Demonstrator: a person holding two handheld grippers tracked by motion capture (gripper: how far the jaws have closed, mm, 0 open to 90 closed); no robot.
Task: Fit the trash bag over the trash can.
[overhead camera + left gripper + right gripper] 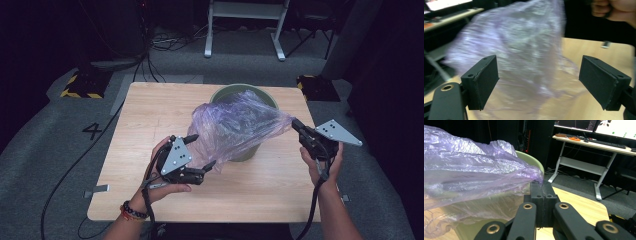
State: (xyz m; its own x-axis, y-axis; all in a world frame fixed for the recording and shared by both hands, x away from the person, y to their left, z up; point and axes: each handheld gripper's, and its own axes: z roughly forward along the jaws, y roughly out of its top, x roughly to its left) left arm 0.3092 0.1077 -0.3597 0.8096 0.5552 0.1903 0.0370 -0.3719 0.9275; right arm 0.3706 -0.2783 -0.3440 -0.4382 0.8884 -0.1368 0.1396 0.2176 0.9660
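Note:
A thin purple plastic bag [235, 125] lies crumpled over a green bin [247, 152] standing at the back middle of the wooden table [150, 115]. My right gripper [296, 124] is shut on the bag's right edge and holds it stretched out past the bin. In the right gripper view the gripper [541, 185] has its jaws pressed together on a pinch of the bag [474, 170], with the bin's rim [529, 158] behind. My left gripper [201, 151] stands open at the bag's lower left corner. In the left gripper view that gripper [537, 72] has wide jaws framing the blurred bag [524, 50].
Bare tabletop [599, 50] lies in front of and left of the bin. On the floor behind are a white desk frame [245, 30], cables and two yellow-black striped bases [80, 87]. A desk with a keyboard [599, 145] stands beyond the table's right side.

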